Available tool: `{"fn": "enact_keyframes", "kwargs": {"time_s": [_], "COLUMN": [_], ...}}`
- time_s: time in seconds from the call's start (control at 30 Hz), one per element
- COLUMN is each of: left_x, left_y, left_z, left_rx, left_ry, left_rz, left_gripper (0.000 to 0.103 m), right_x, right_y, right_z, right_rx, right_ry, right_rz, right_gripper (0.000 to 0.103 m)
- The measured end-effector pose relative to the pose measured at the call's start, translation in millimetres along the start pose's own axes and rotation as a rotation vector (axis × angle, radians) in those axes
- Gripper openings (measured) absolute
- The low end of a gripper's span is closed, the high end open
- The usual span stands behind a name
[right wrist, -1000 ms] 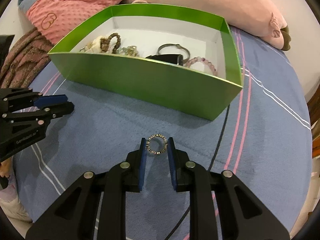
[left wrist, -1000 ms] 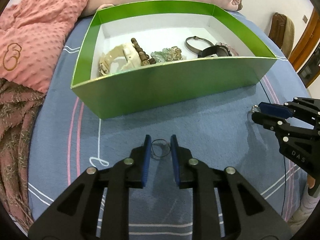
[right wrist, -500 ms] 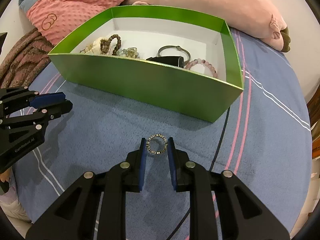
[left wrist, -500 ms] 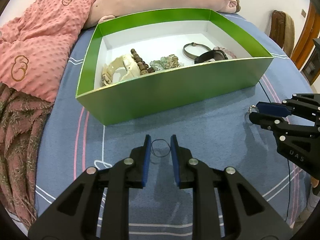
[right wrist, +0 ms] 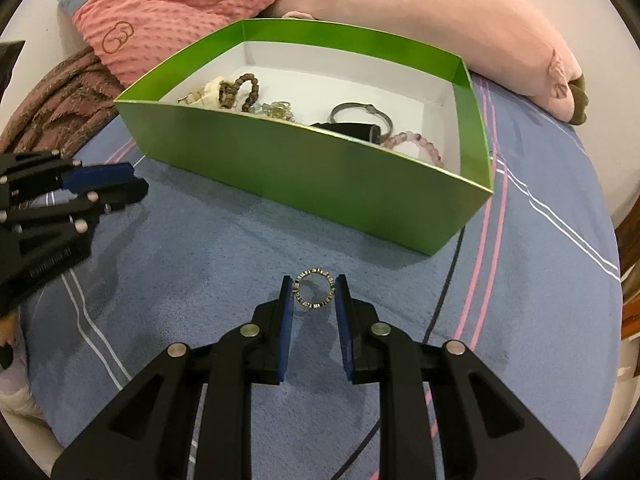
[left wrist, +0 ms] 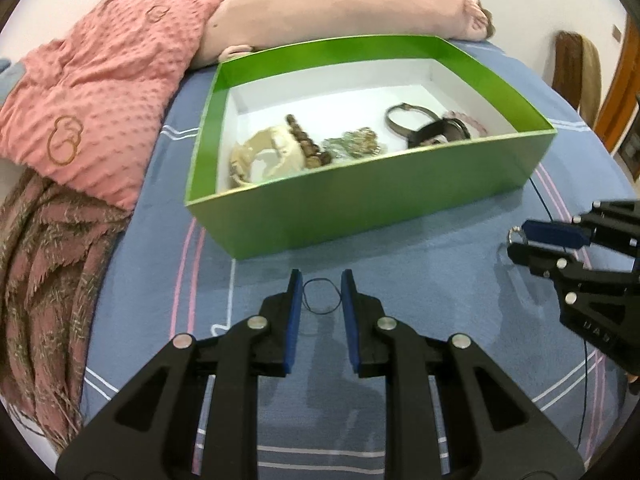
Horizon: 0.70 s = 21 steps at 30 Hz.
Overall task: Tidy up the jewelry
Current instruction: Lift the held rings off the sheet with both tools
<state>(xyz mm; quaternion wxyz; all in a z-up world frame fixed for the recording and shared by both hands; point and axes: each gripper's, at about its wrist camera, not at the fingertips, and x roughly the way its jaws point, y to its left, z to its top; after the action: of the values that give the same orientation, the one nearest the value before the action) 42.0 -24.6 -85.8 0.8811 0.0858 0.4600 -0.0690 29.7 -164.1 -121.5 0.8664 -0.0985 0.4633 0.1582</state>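
Left wrist view: the left gripper [left wrist: 321, 294] has its 2 blue pads pinching a thin dark wire ring [left wrist: 321, 296], a plain hoop held upright at the fingertips above the blue bedsheet [left wrist: 420, 264]. Beyond it sits the green box [left wrist: 372, 196], glossy card outside, white inside, open-topped. Inside, left to right: a cream chunky bracelet [left wrist: 260, 152], a brown wooden bead strand [left wrist: 308, 146], a pale glittery cluster [left wrist: 356, 144], a grey metal bangle [left wrist: 408, 118], a black band [left wrist: 440, 132]. To the right, the right gripper [left wrist: 520, 238] shows side-on with a small silvery ring at its tips. A nubbly pink blanket [left wrist: 92, 92] and a smooth pink plush pillow [left wrist: 344, 4] lie behind the box; a fringed brown throw [left wrist: 44, 264] lies at left.

Right wrist view: the right gripper [right wrist: 314, 292] pinches a silver studded ring [right wrist: 314, 289] between its 2 pads, circular, with a notched textured rim, held clear of the sheet just in front of the box's near wall [right wrist: 304, 172]. A pink bead bracelet [right wrist: 416, 142] lies in the box's right end. The left gripper [right wrist: 132, 184] is at the left edge, well apart; its ring is not discernible here. A thin black cable [right wrist: 444, 292] runs across the sheet.
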Motion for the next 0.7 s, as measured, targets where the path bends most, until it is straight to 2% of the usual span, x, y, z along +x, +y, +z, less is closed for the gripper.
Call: {"fn": "enact_keyframes", "kwargs": {"time_s": [0.27, 0.7], "left_x": [-4.1, 4.6], "left_y": [-4.1, -8.6], "left_z": [-0.6, -0.6], "left_rx": [0.014, 0.024], "left_ry": [-0.013, 0.018], "left_rz": [-0.013, -0.025], "left_gripper": [0.02, 0.02], "right_x": [4.0, -4.2], "right_y": [-2.1, 3.5], "right_z": [0.5, -2.3], "right_rx": [0.006, -0.036], "right_ry": [0.007, -0.01], "right_rz": [-0.002, 0.015], "right_gripper": [0.021, 0.02]}}
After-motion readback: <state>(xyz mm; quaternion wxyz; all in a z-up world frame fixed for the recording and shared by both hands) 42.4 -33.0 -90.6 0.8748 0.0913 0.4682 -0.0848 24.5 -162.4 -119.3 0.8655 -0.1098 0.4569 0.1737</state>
